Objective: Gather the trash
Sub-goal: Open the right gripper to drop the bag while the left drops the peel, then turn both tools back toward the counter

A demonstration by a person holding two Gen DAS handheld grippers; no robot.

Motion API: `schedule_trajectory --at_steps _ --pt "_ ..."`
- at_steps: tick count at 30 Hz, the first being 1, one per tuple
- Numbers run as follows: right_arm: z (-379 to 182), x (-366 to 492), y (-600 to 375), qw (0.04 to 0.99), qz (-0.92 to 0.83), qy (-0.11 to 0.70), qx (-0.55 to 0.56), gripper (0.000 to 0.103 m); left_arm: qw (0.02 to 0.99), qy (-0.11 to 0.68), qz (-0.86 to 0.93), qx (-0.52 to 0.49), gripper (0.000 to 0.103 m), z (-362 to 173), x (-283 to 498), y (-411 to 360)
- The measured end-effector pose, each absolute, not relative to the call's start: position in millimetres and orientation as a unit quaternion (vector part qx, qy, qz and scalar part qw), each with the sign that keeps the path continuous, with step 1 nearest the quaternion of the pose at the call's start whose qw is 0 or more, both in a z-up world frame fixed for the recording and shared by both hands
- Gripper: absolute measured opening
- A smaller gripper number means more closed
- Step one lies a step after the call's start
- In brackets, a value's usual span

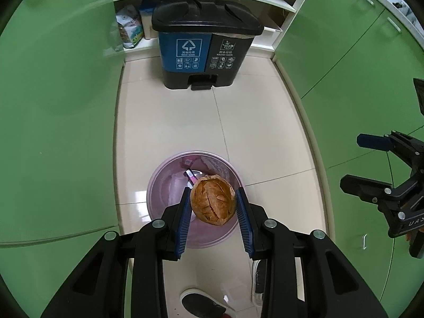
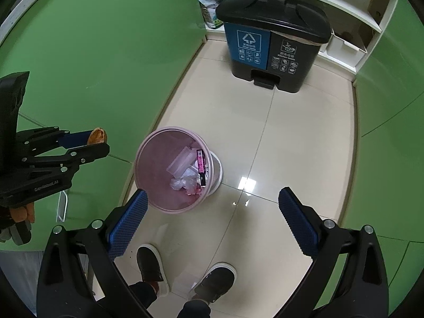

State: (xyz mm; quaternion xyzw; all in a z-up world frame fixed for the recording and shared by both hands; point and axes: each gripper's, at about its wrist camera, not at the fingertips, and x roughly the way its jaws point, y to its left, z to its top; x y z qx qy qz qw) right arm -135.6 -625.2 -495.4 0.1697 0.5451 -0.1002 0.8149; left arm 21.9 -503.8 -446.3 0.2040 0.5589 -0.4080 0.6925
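Brown, crackled husk (image 1: 213,201) sits pinched in the left claw (image 1: 213,206), lower centre, above the pink bin (image 1: 159,185); dry skin could crumble and scatter. Right claw (image 2: 212,220) hangs spread, empty.

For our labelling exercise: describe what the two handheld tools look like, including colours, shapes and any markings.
Both tools are matte black plastic frames with triangular cut-outs and round silver bolt heads at the joints. Each finger carries a long blue ribbed pad. The left tool bears small pale lettering on its body, too small to read surely; the right tool shows partial letters. Orange gloves grip the handles.
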Motion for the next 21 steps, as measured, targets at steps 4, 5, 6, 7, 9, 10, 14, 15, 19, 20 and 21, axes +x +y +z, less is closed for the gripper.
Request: schedule_trajectory --at_steps 4,5,6,7,9,10,14,15,19,20,21 --pt "-498 -136 -627 0.815 -0.101 0.544 0.171 0.097 0.698 0.557 -0.407 0.193 0.098 -448 25 -501" --pt "-498 -137 -627 0.815 -0.101 0.544 0.171 0.097 0.699 0.556 -0.405 0.195 0.098 -449 24 -501" --pt "-499 -137 -628 0.815 -0.101 0.544 0.172 0.097 0.698 0.560 -0.401 0.196 0.098 -452 25 -501" --pt "-499 -136 -628 0.815 -0.100 0.544 0.172 0.097 0.697 0.564 -0.398 0.193 0.098 -453 26 -501" --pt "-499 -137 -626 0.816 -0.100 0.543 0.172 0.097 0.698 0.565 -0.396 0.194 0.098 -454 25 -500" --pt "-499 -137 -625 0.816 -0.100 0.543 0.172 0.097 0.698 0.564 -0.395 0.195 0.098 -454 25 -500" --pt "-498 -139 -622 0.816 -0.100 0.542 0.172 0.097 0.698 0.566 -0.393 0.195 0.098 -453 23 -495" --pt "-497 -139 -621 0.817 -0.100 0.542 0.172 0.097 0.699 0.566 -0.392 0.194 0.098 -452 23 -494" --pt "-487 -142 -613 0.819 -0.099 0.540 0.170 0.097 0.699 0.569 -0.390 0.192 0.098 -443 21 -488" --pt "-484 -143 -610 0.819 -0.098 0.539 0.169 0.097 0.699 0.569 -0.389 0.191 0.098 -437 19 -485" --pt "-477 -144 -607 0.820 -0.097 0.539 0.167 0.097 0.699 0.569 -0.389 0.190 0.098 -430 18 -483"
